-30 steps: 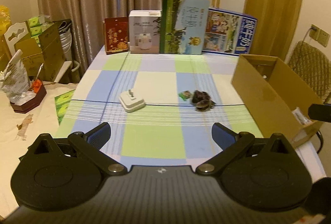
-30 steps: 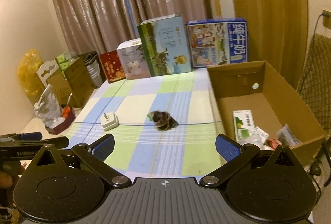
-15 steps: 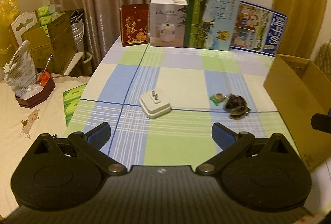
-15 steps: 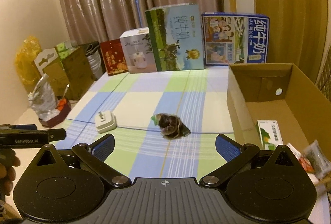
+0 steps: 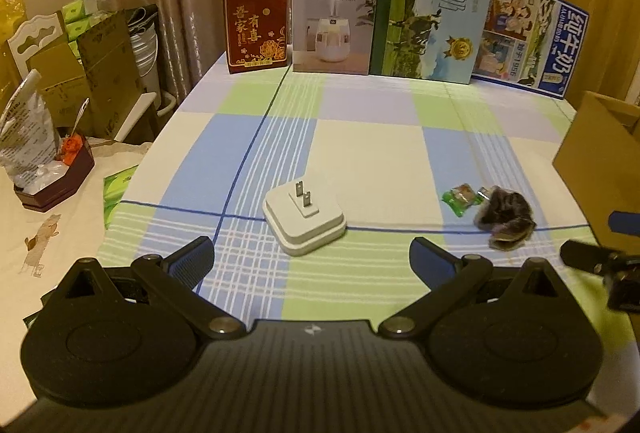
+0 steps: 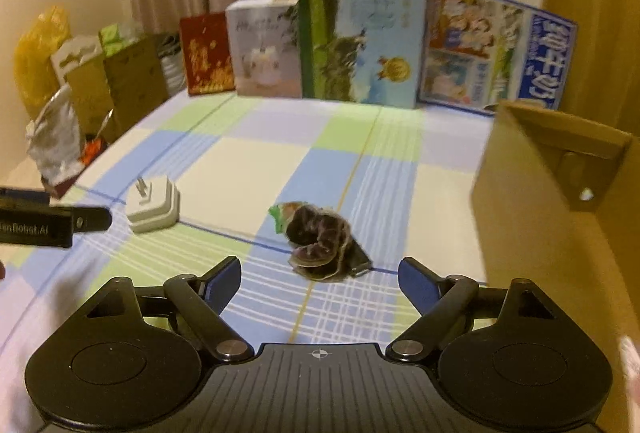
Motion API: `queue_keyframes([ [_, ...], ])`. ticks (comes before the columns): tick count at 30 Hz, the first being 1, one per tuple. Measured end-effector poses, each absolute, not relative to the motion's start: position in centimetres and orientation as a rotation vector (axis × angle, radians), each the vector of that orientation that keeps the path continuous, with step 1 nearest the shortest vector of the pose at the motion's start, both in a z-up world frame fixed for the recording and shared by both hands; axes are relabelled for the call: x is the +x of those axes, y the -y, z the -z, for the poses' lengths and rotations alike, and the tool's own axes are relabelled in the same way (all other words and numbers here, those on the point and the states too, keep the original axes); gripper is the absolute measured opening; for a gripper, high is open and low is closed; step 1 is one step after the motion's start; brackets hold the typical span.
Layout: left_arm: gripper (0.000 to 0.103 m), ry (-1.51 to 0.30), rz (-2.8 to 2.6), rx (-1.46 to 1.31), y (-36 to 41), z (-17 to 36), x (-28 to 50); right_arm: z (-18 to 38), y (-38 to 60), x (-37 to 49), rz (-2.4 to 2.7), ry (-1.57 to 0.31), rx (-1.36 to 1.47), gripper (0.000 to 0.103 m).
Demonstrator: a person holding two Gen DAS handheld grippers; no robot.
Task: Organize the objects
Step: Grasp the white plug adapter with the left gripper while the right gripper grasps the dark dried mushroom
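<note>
A table covered with a checked cloth is seen in a curtained room.

The white plug adapter lies prongs up near the cloth's middle; a dark crumpled bundle with a green wrapper beside it lies nearer the open cardboard box. Printed cartons are stood along the far edge. Both the left gripper and the right gripper are held wide and empty above the cloth.

White plug adapter (prongs up), dark bundle nearby
</note>
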State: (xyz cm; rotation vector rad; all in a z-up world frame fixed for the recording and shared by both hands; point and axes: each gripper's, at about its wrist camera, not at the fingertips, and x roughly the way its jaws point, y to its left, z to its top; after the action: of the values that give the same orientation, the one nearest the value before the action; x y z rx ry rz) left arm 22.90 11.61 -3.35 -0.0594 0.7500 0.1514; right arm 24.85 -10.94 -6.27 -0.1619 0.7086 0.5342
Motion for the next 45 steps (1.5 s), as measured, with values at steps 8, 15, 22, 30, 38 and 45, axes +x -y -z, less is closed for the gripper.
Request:
queue_keyframes([
  [8, 0.102, -0.752, -0.170, -0.036, -12.4, 5.8, 25.1, 9.6, 9.3, 28.2, -0.565, -0.733, -0.213, 0.073],
  [15, 0.102, -0.739, -0.193, -0.051, -13.4, 6.9, 27.5, 10.9, 8.6, 30.6, -0.566, -0.748, -0.232, 0.060],
  [22, 0.102, -0.755, -0.203, -0.077, -13.8, 8.4, 29.7, 11.5, 7.5, 31.0, -0.590, -0.734, -0.297, 0.034],
  [30, 0.101, -0.764, -0.226, -0.036, -13.5, 9.7, 31.4, 11.2, 7.5, 30.9, -0.588, -0.765, -0.269, 0.016],
  [38, 0.078, -0.777, -0.208, -0.041, -13.5, 10.2, 31.6, 10.8, 7.6, 30.8, -0.585, -0.793, -0.227, 0.016],
  [45, 0.065, -0.798, -0.168, -0.029, -12.4, 10.1, 30.2, 10.2, 8.9, 30.1, -0.571, -0.818, -0.193, 0.016],
])
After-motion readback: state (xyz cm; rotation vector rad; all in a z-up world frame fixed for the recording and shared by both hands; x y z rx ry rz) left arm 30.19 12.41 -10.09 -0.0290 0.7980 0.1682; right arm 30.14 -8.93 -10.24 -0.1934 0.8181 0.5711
